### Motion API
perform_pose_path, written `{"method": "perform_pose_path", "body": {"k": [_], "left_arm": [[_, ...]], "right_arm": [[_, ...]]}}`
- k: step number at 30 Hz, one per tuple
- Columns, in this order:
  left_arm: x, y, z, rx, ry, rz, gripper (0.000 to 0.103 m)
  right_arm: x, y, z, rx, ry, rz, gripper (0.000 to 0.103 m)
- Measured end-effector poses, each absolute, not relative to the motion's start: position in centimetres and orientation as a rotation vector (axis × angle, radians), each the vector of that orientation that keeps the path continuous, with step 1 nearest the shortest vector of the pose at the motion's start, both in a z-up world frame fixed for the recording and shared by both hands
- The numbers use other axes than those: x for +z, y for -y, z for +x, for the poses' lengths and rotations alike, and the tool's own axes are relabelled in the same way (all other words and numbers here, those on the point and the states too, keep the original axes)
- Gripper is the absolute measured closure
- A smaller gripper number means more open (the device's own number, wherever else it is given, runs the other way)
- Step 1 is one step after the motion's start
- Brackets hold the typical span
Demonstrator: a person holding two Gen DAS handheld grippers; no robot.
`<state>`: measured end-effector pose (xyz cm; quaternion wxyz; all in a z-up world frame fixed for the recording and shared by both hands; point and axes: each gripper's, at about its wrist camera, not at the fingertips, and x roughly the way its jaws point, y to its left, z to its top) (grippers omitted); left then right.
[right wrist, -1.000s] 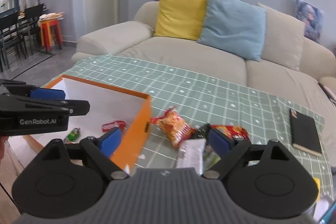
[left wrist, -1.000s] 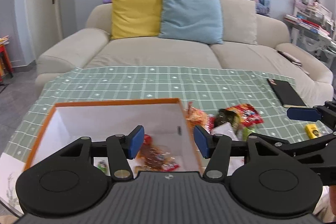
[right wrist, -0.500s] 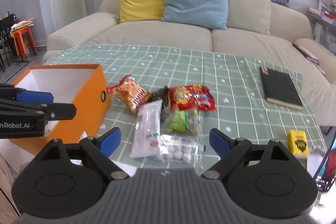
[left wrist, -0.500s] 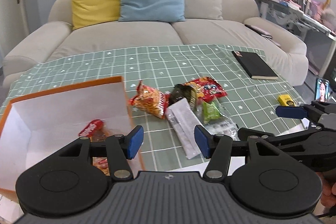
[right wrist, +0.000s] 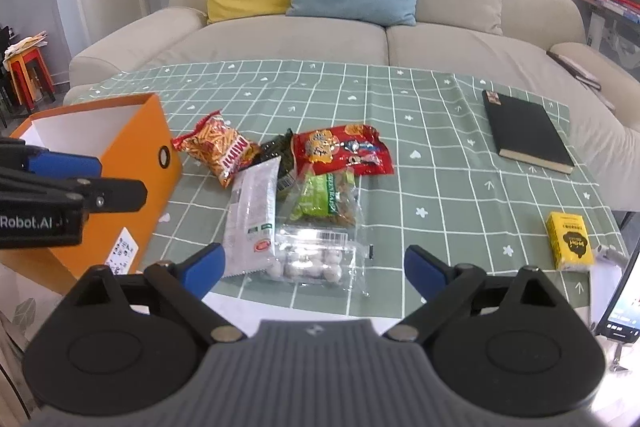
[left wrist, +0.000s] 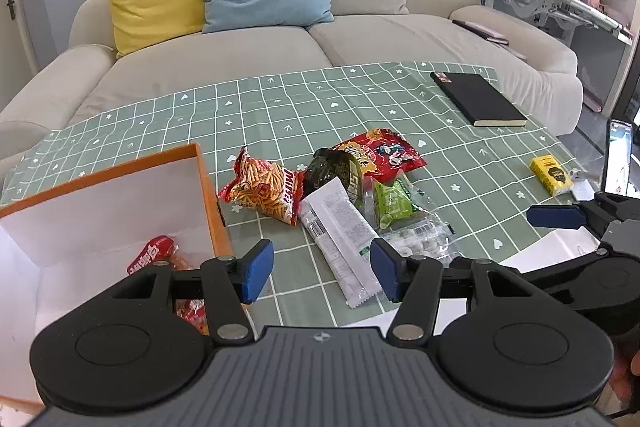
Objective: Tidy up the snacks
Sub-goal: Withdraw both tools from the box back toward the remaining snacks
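Facing the table (right wrist: pixel 440 155), we see the orange box (right wrist: pixel 136 163) at left with one red pack (left wrist: pixel 150 255) inside, and the snack pile (right wrist: pixel 304 183) beside it. Our left gripper (left wrist: pixel 322 269) hangs open and empty; our right gripper (right wrist: pixel 314 267) is opening, nothing between its jaws. Next, we judge, comes picking a pack.

phone (left wrist: pixel 618 157) cropped, box (left wrist: pixel 120 175) partly hidden

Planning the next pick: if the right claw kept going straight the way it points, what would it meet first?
Probably the clear pack of white round candies, lying straight ahead between the opening, empty jaws of the right claw. Depth is hard to judge.
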<state>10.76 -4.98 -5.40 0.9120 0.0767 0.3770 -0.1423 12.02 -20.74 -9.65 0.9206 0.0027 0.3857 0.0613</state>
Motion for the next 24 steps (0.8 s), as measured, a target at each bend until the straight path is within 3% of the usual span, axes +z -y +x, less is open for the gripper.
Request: {"method": "perform_pose_path", "body": {"k": [20, 24], "left_arm": [[-6.4, 6.3, 20.6, -0.375, -0.837, 0.354, 0.036], [-7.2, 6.9, 24.3, -0.383, -0.911, 0.393, 0.028]], "right_arm": [[-11.1, 21.6, 19.5, 0.144, -0.814, 0.039, 0.011], [-11.8, 21.5, 21.7, 0.154, -0.835, 0.039, 0.016]]}}
